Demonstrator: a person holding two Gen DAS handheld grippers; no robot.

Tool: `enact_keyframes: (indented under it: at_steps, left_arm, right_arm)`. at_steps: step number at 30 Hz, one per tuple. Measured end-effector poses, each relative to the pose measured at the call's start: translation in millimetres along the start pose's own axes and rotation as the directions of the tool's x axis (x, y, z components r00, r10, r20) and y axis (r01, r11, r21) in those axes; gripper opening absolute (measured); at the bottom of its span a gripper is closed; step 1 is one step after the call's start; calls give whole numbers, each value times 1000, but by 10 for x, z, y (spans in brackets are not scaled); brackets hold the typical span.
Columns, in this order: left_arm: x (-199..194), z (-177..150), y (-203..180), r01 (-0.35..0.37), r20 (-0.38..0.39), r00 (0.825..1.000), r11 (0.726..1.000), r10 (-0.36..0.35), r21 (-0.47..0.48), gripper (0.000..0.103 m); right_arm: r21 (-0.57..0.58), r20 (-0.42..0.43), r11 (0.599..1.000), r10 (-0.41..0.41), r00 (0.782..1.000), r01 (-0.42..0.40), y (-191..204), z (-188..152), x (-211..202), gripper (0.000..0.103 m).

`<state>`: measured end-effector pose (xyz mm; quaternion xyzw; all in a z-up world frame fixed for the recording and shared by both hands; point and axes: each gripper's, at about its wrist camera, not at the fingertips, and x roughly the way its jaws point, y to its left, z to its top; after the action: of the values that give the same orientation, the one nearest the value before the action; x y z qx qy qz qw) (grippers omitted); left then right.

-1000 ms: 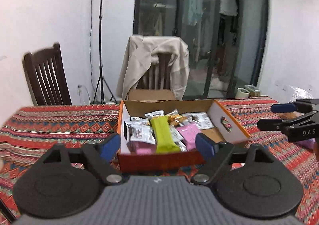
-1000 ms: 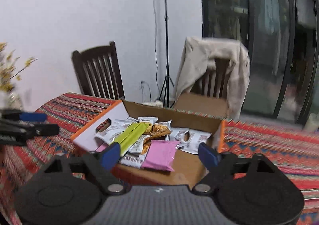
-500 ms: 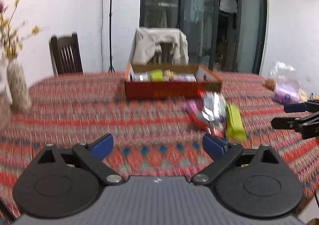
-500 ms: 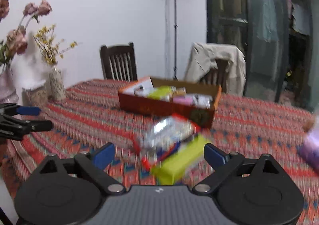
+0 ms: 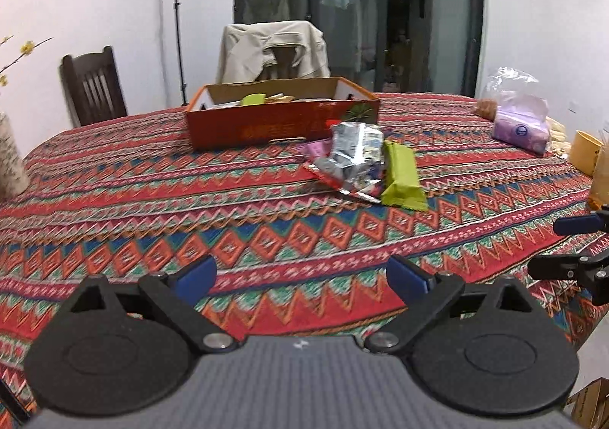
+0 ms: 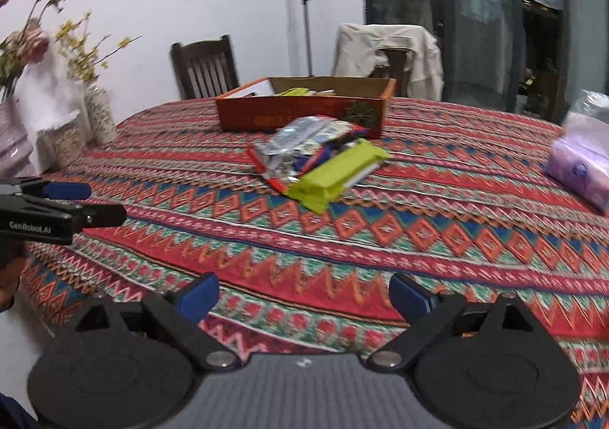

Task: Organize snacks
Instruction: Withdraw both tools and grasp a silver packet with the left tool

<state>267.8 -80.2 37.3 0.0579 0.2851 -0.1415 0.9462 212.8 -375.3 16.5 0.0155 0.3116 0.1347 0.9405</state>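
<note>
An orange cardboard box (image 5: 281, 124) (image 6: 300, 117) with several snack packs in it stands on the far side of the patterned table. In front of it lies a loose pile: a green bar (image 5: 401, 176) (image 6: 337, 174), silver and red packets (image 5: 352, 158) (image 6: 304, 151) and a pink packet (image 5: 318, 149). My left gripper (image 5: 302, 278) is open and empty over the near table edge. My right gripper (image 6: 304, 294) is open and empty, also near the front edge. Each gripper shows at the side of the other's view.
Vases with flowers (image 6: 99, 113) stand at the table's left edge. A plastic bag with a purple pack (image 5: 523, 124) (image 6: 578, 170) and a yellow cup (image 5: 584, 153) are at the right. Two chairs (image 5: 95, 86) stand behind the table, one draped with a beige jacket (image 5: 274, 48).
Both grippers have pulled back from over the box to the near side of the table. The loose snack pile has come into view. Both stay open.
</note>
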Motion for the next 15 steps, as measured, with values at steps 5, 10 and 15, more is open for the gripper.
enact_keyframes:
  at_steps: [5,10,15]
  left_arm:
    - [364,229,-159,16,24,1000,999,-17,33,98]
    - [1041,699,-366,73,49,996,992,-78,105,83]
    - [1811,1001,-584,80,-16,997,985,-79,150,78]
  right_arm:
    - [56,14,998,-29,999,28,-193,0,54,96]
    - [71,43,997,-16,999,13,-299,124,240,96]
    - [73,77,997,-39,996,34,-376,288,401,96]
